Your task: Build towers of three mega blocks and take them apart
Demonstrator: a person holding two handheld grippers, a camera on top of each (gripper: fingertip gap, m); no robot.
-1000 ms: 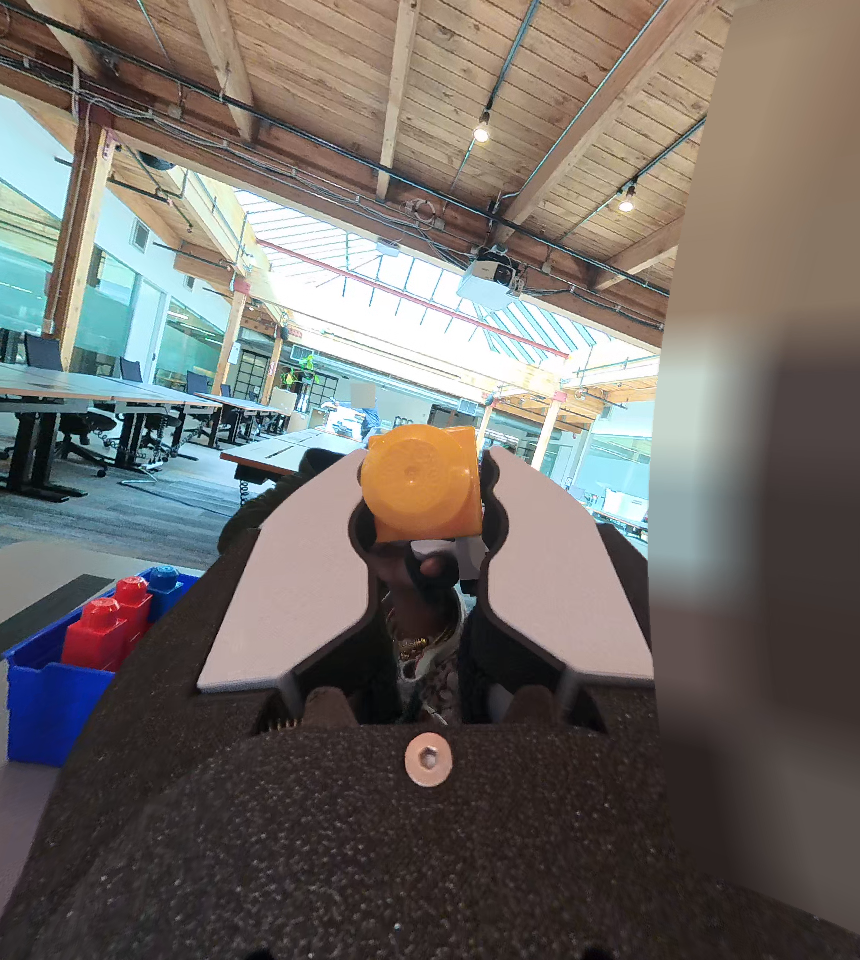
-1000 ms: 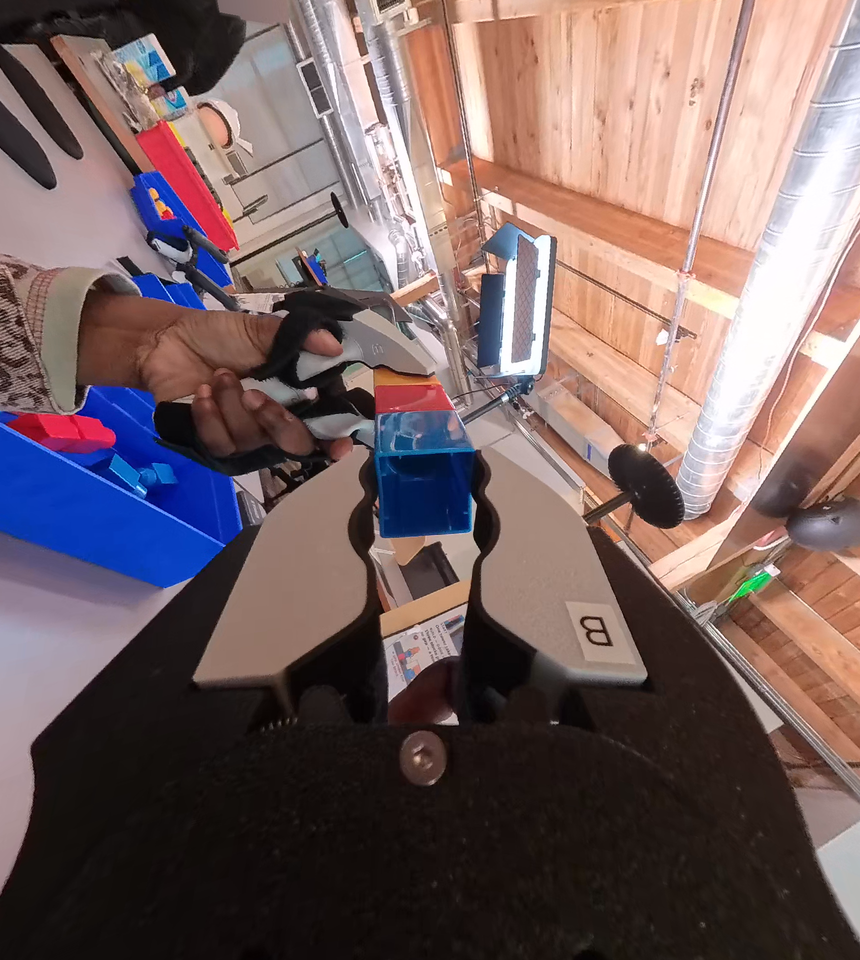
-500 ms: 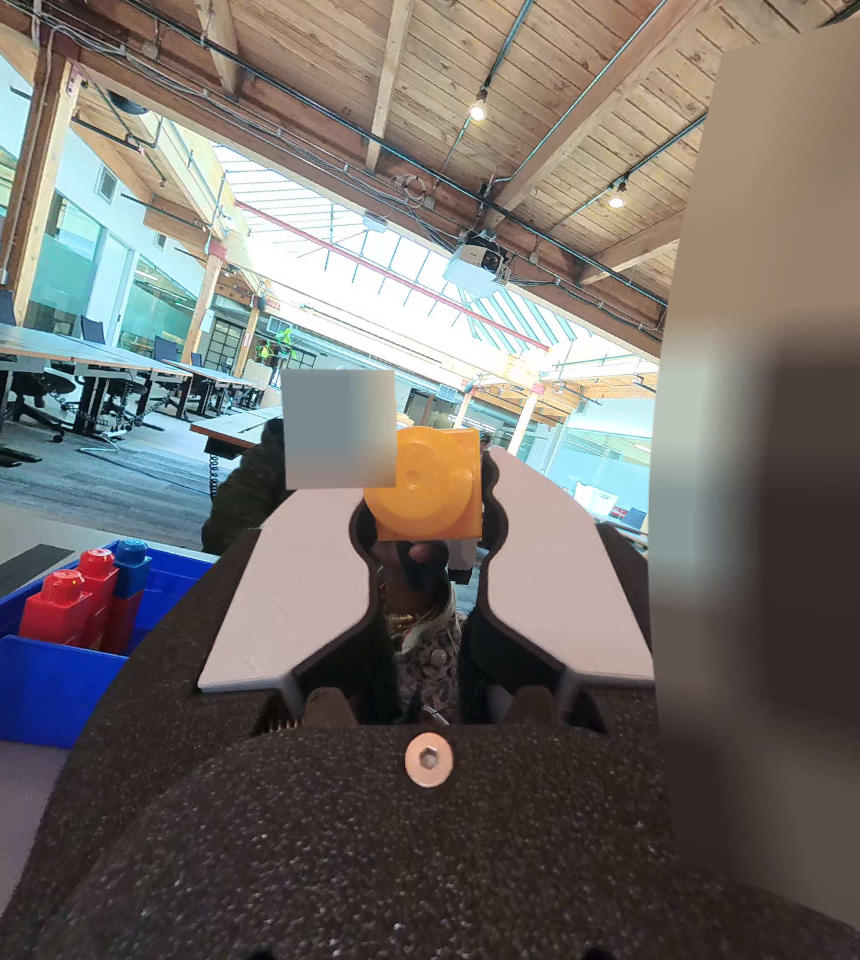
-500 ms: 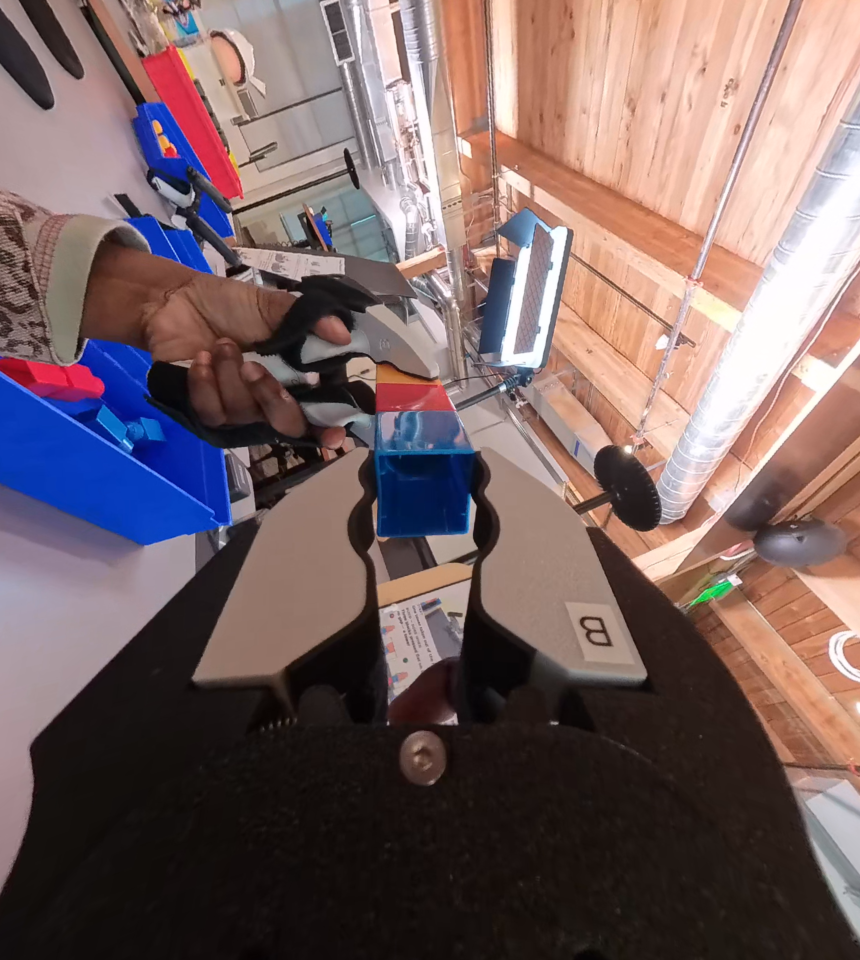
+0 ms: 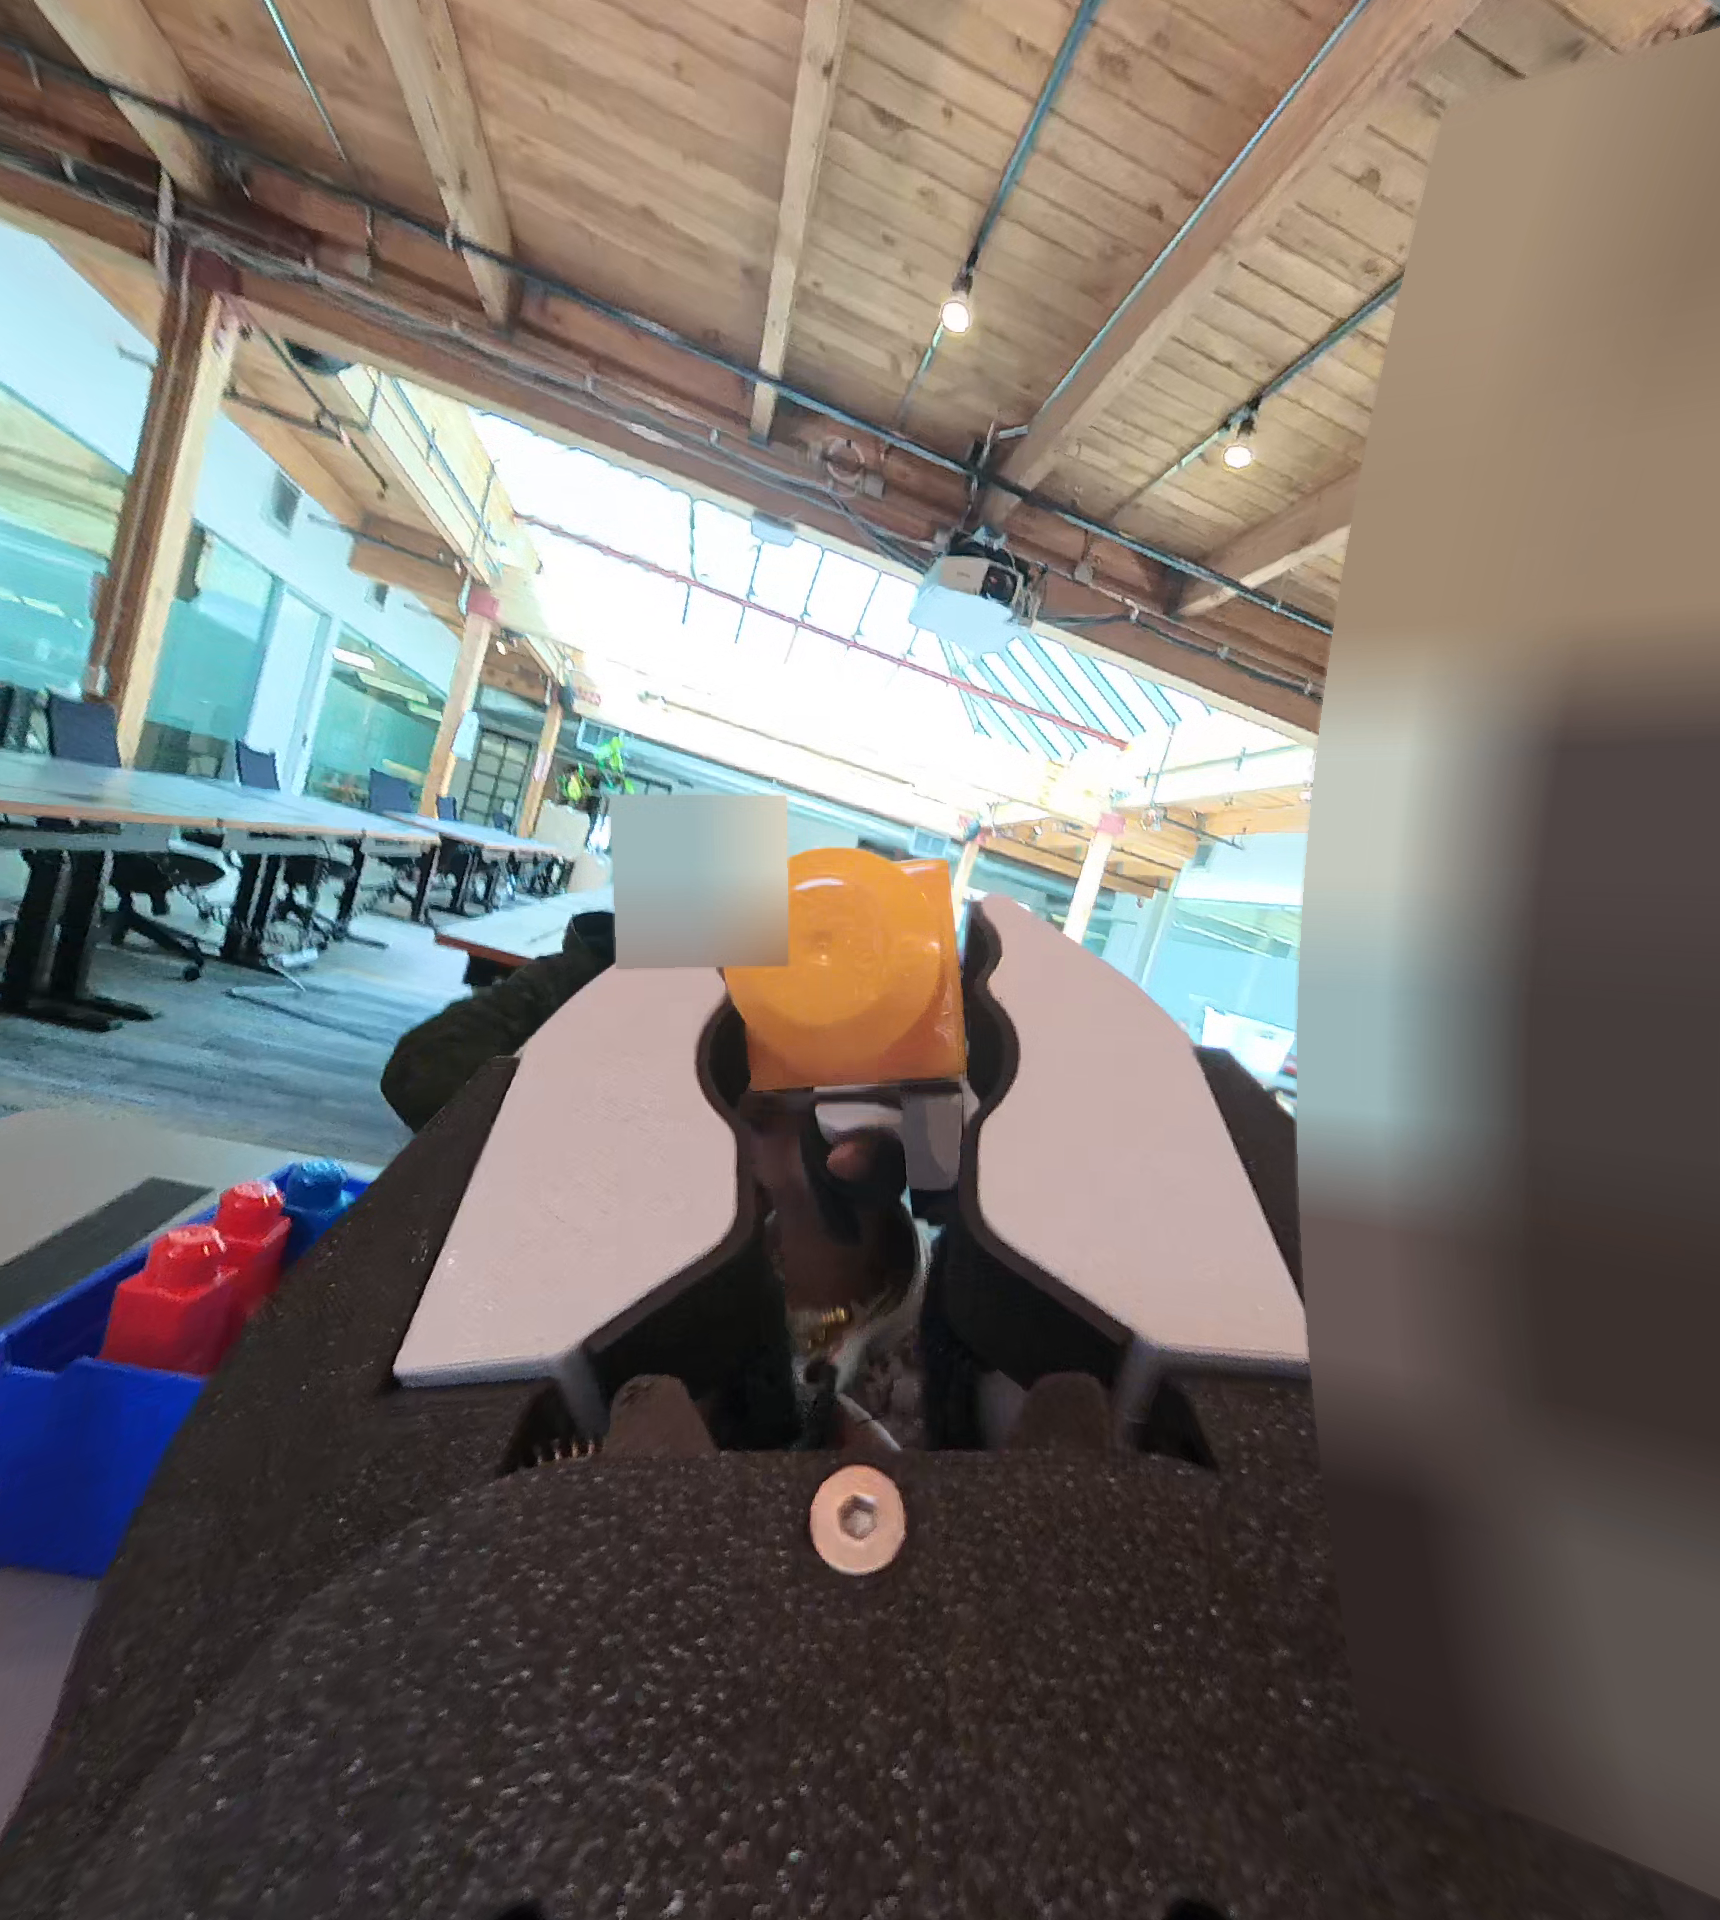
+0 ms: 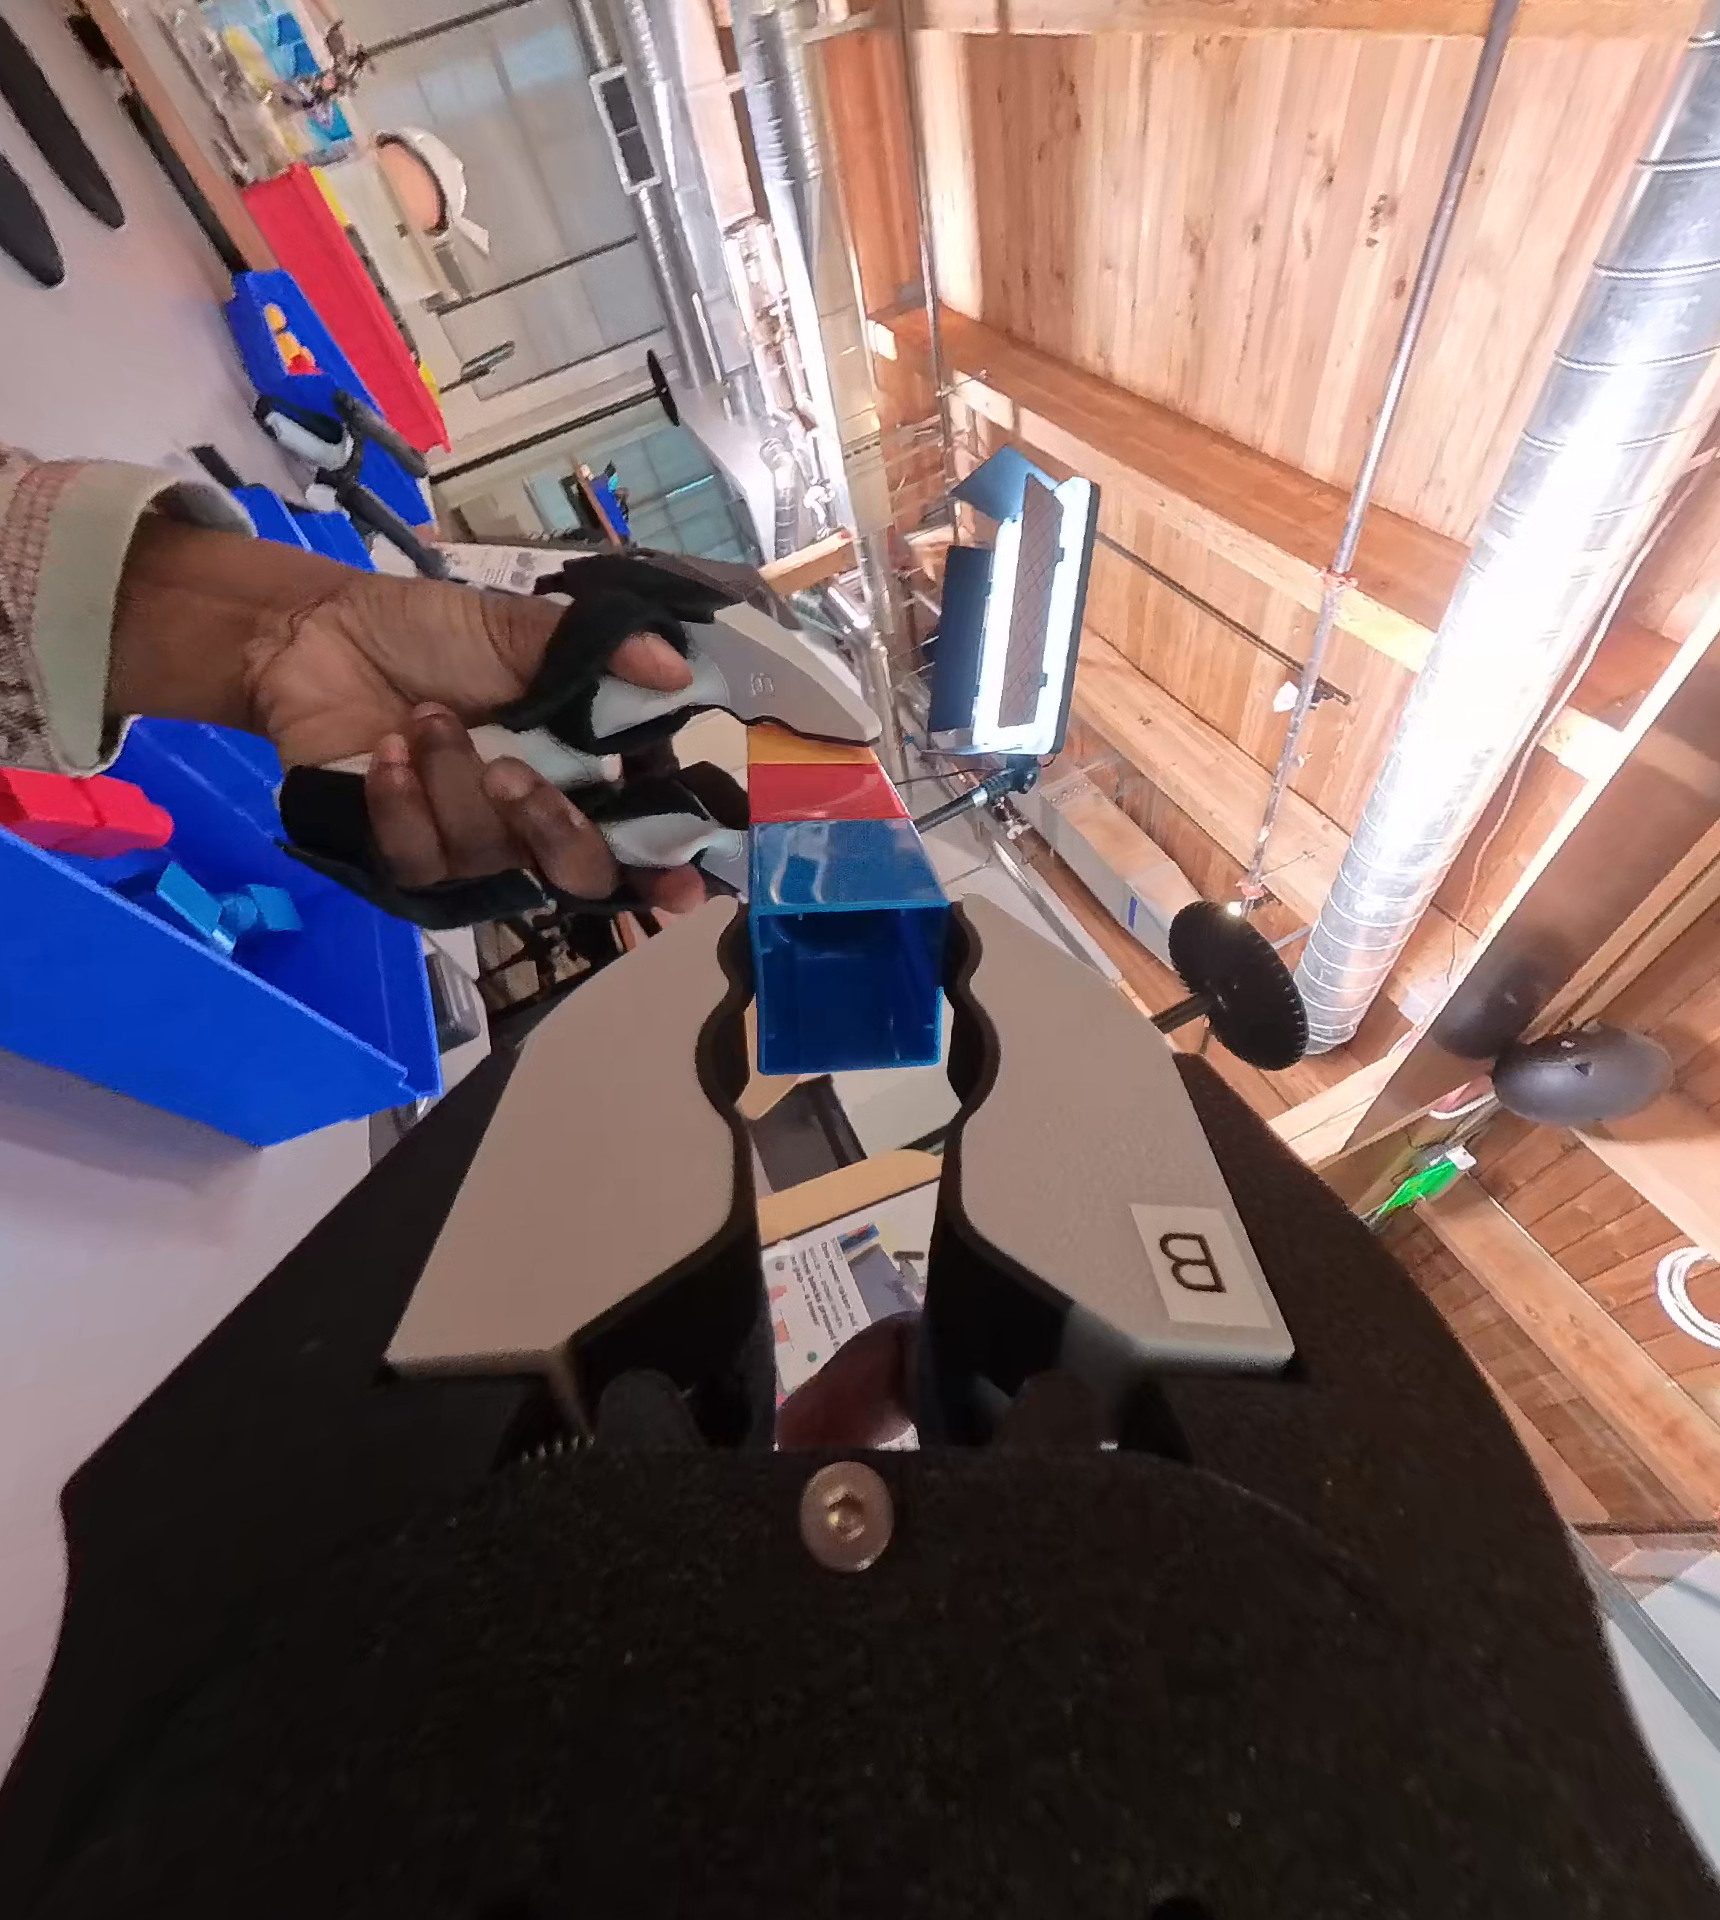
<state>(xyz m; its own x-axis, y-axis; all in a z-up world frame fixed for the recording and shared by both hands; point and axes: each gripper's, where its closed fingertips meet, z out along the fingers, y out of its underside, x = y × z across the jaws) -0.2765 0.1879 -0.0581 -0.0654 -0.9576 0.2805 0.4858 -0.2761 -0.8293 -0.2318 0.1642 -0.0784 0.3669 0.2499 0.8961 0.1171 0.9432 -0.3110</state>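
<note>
A tower of three mega blocks is held in the air between my two grippers. My right gripper (image 6: 843,987) is shut on the blue block (image 6: 843,956) at one end, its hollow underside facing the camera. The red block (image 6: 814,792) is in the middle. The orange block (image 6: 783,743) is at the far end. My left gripper (image 5: 851,997) is shut on that orange block (image 5: 856,977), stud toward the camera. In the right wrist view a hand (image 6: 399,707) holds the left gripper, whose fingers (image 6: 783,675) close on the orange end.
A blue bin (image 5: 77,1455) on the grey table holds red blocks (image 5: 181,1299) and a blue block (image 5: 316,1184). It also shows in the right wrist view (image 6: 160,997), with a red block (image 6: 56,810) inside. A red bin (image 6: 347,301) and a light panel (image 6: 1017,613) lie farther off.
Both grippers have swayed slightly together and the background has shifted. The three blocks stay joined and both grips are unchanged.
</note>
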